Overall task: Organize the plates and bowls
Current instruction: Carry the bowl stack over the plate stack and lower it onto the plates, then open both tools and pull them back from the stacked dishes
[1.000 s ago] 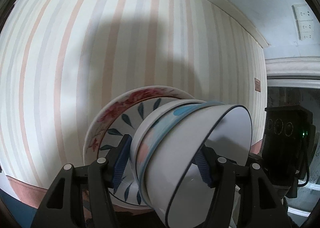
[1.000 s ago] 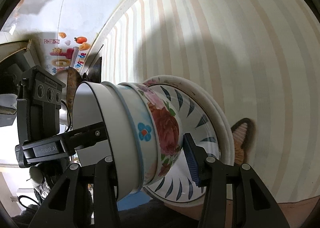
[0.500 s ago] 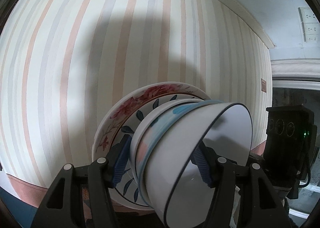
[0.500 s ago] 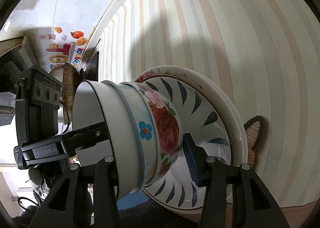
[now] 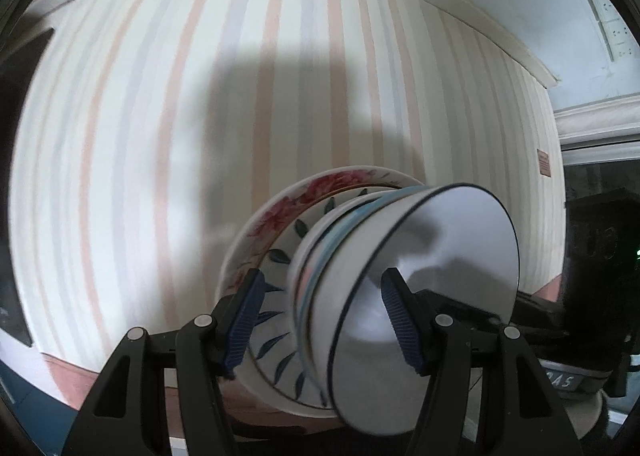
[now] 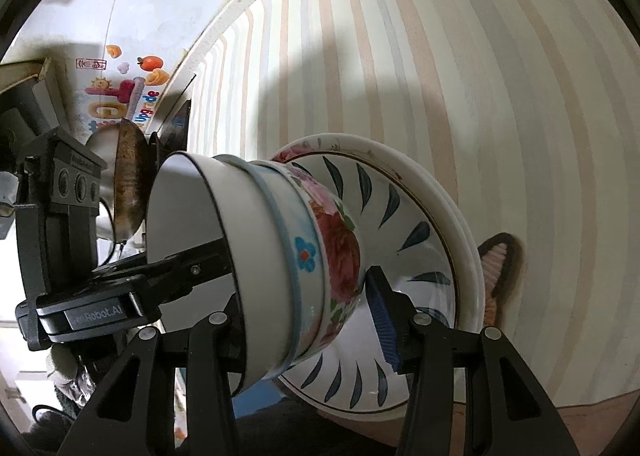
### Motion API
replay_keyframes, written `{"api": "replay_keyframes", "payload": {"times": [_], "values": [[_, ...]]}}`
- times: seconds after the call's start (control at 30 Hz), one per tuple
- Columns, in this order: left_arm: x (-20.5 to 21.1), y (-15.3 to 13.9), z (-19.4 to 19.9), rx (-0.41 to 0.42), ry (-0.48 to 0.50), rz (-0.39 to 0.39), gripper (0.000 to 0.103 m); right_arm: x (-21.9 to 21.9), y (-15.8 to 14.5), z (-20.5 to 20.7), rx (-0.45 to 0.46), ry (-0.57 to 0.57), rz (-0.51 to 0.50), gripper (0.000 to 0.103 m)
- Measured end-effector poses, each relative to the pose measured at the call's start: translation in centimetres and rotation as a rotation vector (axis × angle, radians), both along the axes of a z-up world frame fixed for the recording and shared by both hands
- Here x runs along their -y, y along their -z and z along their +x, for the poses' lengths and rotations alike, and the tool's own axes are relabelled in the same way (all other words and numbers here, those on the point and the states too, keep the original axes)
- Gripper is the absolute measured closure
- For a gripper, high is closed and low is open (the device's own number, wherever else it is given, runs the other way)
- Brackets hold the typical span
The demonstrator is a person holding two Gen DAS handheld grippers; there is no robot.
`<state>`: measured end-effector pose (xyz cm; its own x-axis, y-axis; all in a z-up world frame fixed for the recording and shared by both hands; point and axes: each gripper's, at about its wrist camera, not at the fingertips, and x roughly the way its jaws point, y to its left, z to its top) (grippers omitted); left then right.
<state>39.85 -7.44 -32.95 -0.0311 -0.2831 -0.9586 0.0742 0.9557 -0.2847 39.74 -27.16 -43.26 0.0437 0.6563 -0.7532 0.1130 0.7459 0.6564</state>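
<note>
Nearest, the left tool points steeply down, clenched across a stack of bowls and plates: one blue pad behind the plates, the other inside the white bowl. The right tool angles down and grips the same stack from the opposite side, one pad against the leaf-patterned plate. The stack sits tipped above a striped tablecloth. Only the right view shows the rose-painted bowl, a brown pan and fruit stickers beyond; only the left view shows wall sockets.
</note>
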Motion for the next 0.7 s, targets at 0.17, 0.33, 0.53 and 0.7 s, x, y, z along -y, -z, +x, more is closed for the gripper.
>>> {"api": "replay_keyframes", "payload": {"times": [0.17,0.33,0.53,0.7], "values": [[-0.6,-1.9,-0.9,0.069,0.001,0.049,0.044,0.3,-2.1,-0.4,0.041,0.012,-0.058,0.044],[-0.8,-4.5,-2.3,0.166,0.007,0.111,0.017,0.7,-5.4,-1.5,0.124,0.027,-0.168,0.021],[-1.1,-7.6,-4.0,0.295,-0.014,0.148,0.010,0.3,-10.5,-3.8,0.244,0.064,-0.367,0.010],[-1.2,-9.8,-5.6,0.356,-0.006,0.148,0.009,-0.5,-14.5,-6.0,0.332,0.107,-0.469,0.008]]}}
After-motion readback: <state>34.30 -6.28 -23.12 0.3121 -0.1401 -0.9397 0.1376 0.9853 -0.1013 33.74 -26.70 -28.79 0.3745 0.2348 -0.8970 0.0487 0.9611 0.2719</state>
